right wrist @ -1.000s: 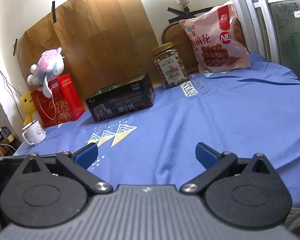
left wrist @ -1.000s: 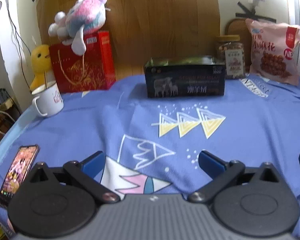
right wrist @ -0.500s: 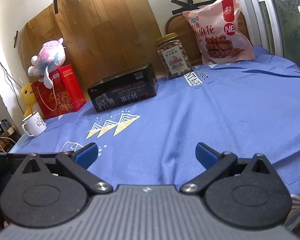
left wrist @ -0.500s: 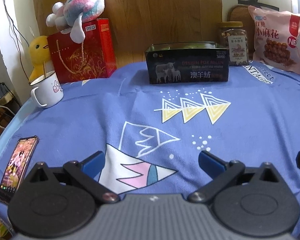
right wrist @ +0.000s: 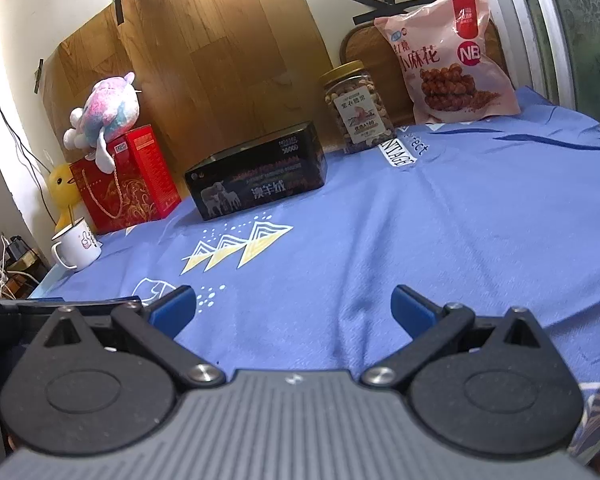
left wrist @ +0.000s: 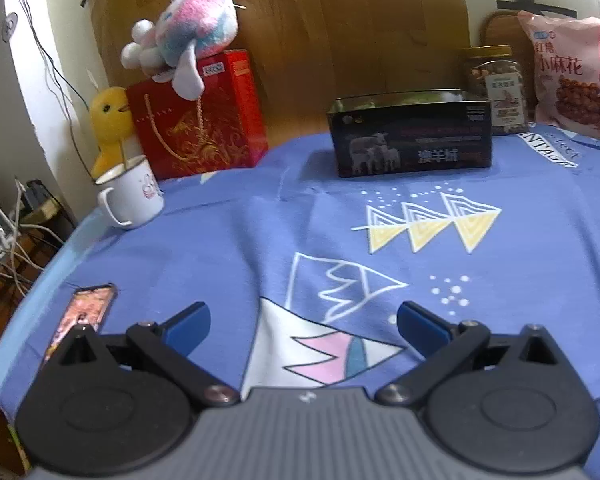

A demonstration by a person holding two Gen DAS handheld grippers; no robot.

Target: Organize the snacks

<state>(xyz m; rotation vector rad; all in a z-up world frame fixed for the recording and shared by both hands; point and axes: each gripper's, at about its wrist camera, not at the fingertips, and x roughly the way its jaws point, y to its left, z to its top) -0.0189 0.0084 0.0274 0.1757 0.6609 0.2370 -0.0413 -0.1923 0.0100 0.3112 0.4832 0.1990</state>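
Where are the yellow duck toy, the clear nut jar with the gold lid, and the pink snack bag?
yellow duck toy [left wrist: 109, 120], left wrist view, its head.
clear nut jar with the gold lid [right wrist: 358, 110], right wrist view, its label.
pink snack bag [right wrist: 446, 56], right wrist view, its printed front.

Your left gripper [left wrist: 303, 320] is level, its blue fingertips [left wrist: 188, 322] spread wide with nothing between them. Your right gripper [right wrist: 294, 309] is likewise parted and empty, tilted slightly to one side.

A blue cloth [left wrist: 520, 264] covers the table, bearing a black box [left wrist: 412, 136], jar [left wrist: 496, 88], snack bag [left wrist: 572, 76], red box [left wrist: 200, 120], mug [left wrist: 134, 196] and phone [left wrist: 82, 316].
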